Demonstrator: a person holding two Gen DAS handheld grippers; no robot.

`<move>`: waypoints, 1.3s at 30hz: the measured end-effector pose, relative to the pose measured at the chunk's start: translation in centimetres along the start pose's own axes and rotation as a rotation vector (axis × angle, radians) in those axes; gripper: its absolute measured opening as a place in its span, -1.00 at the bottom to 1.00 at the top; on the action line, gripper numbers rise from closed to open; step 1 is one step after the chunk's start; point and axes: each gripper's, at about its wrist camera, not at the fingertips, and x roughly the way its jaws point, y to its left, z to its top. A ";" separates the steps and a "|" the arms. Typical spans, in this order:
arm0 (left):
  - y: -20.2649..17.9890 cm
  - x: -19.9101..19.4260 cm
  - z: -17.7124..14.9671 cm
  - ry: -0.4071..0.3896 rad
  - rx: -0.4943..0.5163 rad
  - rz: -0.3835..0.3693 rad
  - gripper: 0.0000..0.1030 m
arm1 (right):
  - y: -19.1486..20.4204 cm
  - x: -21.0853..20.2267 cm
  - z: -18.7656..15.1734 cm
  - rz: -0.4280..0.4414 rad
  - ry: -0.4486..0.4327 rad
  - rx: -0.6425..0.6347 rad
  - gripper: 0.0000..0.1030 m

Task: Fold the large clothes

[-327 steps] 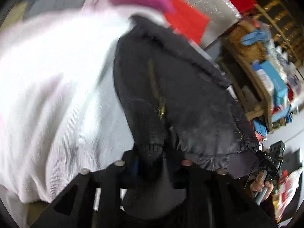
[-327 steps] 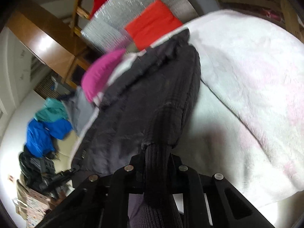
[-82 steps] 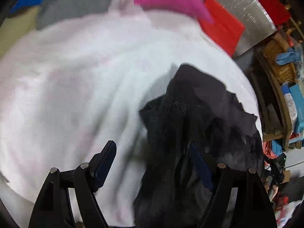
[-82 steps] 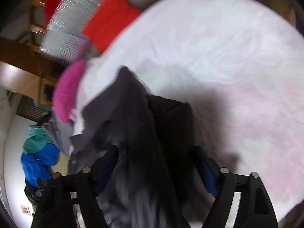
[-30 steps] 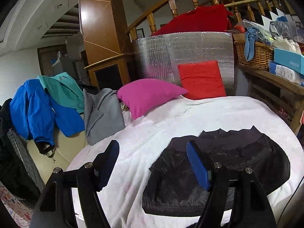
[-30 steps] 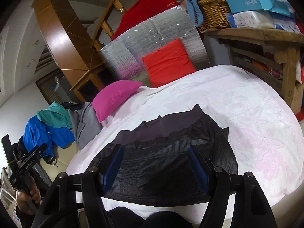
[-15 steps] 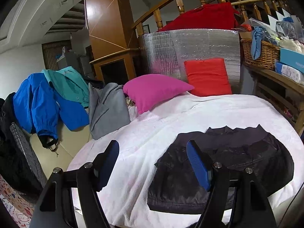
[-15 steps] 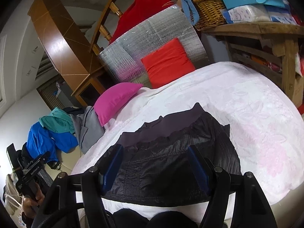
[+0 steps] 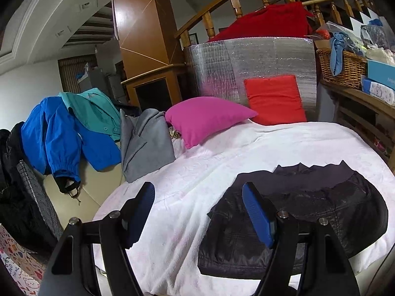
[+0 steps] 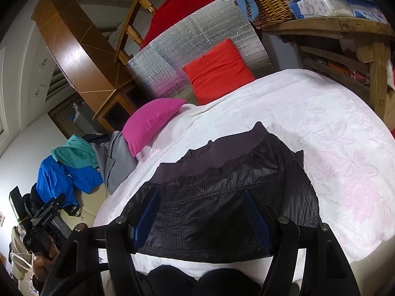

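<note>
A dark grey jacket (image 9: 308, 204) lies folded flat on the white blanket (image 9: 222, 162) near the bed's front edge; it also shows in the right wrist view (image 10: 222, 197). My left gripper (image 9: 197, 212) is open and empty, held back from the bed with the jacket to its right. My right gripper (image 10: 201, 214) is open and empty, raised in front of the jacket's near edge. The left gripper (image 10: 37, 222) shows in a hand at the lower left of the right wrist view.
A pink pillow (image 9: 205, 118) and a red cushion (image 9: 274, 98) lie at the bed's far end against a silver panel (image 9: 249, 61). A grey coat (image 9: 143, 143), a blue jacket (image 9: 61, 135) and a teal garment (image 9: 91, 111) are piled at the left. A wooden shelf (image 10: 345, 39) with a wicker basket (image 9: 343, 66) stands at the right.
Both grippers let go of the jacket and pulled back from the bed. In the last second both views shifted only slightly; the jacket lies still.
</note>
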 end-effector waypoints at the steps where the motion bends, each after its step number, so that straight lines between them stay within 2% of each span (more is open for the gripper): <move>1: 0.1 0.0 0.0 0.002 -0.002 -0.002 0.44 | 0.0 0.0 0.0 0.002 0.002 0.001 0.41; 20: 0.8 1.3 -0.4 0.020 -0.025 0.003 0.44 | 0.9 1.1 -0.3 -0.007 0.021 -0.019 0.41; 27: 0.5 3.4 -0.4 0.042 -0.005 0.001 0.46 | 0.4 2.3 0.4 -0.025 0.031 -0.021 0.41; 29: 0.6 6.0 -0.6 0.096 0.000 -0.042 0.64 | 0.0 2.8 1.1 -0.047 0.030 -0.030 0.41; 34: 1.3 14.9 -1.4 0.311 -0.033 -0.171 0.65 | -4.3 6.2 5.0 -0.146 0.038 0.010 0.42; 36: 1.7 19.7 -2.1 0.429 -0.067 -0.213 0.65 | -7.0 8.6 6.7 -0.183 0.063 0.063 0.42; 39: 1.7 24.7 -3.2 0.548 -0.134 -0.281 0.65 | -10.4 12.8 8.5 -0.215 0.118 0.120 0.42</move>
